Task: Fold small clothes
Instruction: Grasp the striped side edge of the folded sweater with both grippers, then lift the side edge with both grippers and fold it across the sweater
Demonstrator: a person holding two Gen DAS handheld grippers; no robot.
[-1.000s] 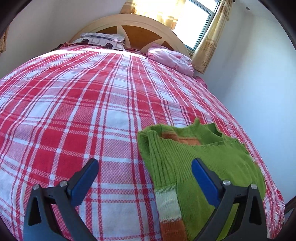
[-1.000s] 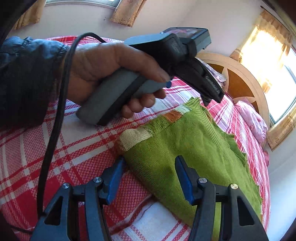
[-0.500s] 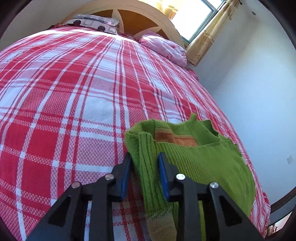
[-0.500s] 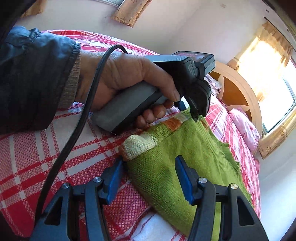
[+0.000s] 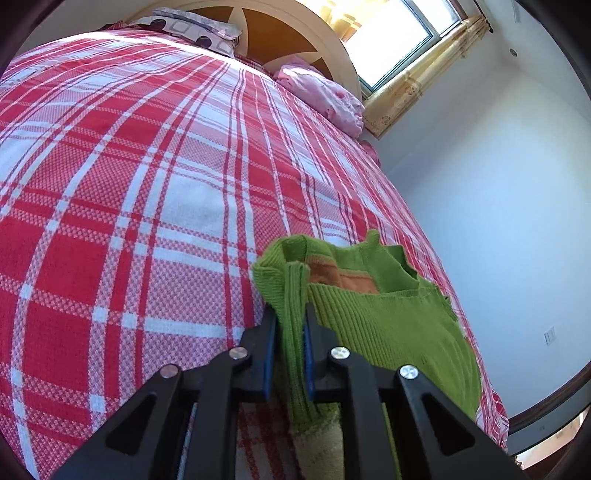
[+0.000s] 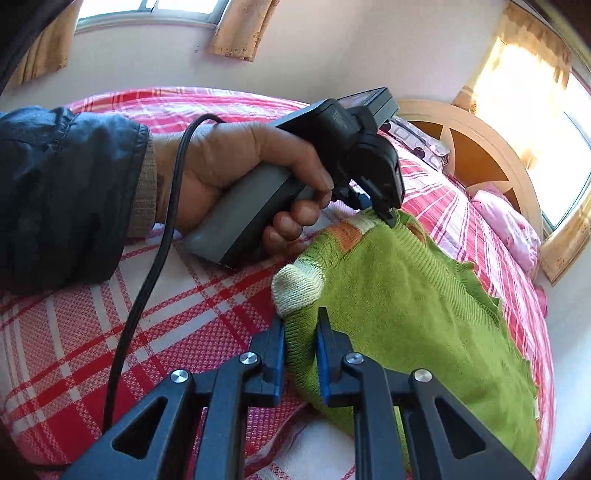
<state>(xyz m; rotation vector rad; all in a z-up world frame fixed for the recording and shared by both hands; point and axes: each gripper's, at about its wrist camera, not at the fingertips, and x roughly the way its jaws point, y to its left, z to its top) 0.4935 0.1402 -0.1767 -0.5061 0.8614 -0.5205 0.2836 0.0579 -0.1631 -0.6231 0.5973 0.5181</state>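
A small green knit sweater (image 5: 388,325) with orange and cream bands lies on the red plaid bed cover (image 5: 147,184). My left gripper (image 5: 290,310) is closing, and its blue pads pinch a ribbed green fold of the sweater's sleeve. In the right wrist view the sweater (image 6: 406,295) spreads to the right, its cream cuff (image 6: 299,284) just ahead of my right gripper (image 6: 301,317). That gripper is also closing, and its pads squeeze the sweater's near edge below the cuff. The left gripper (image 6: 388,218), held by a hand (image 6: 236,166), bites the far edge.
A wooden headboard (image 5: 288,22), a grey patterned pillow (image 5: 195,29) and a pink pillow (image 5: 325,96) stand at the bed's far end. The bed's right edge runs close to a white wall (image 5: 498,184). A black cable (image 6: 147,277) trails from the left gripper across the cover.
Both grippers went from wide open astride the sweater to closed on it. The left gripper dropped forward onto the sleeve fold first, and the right pinched the near edge in the last half second.
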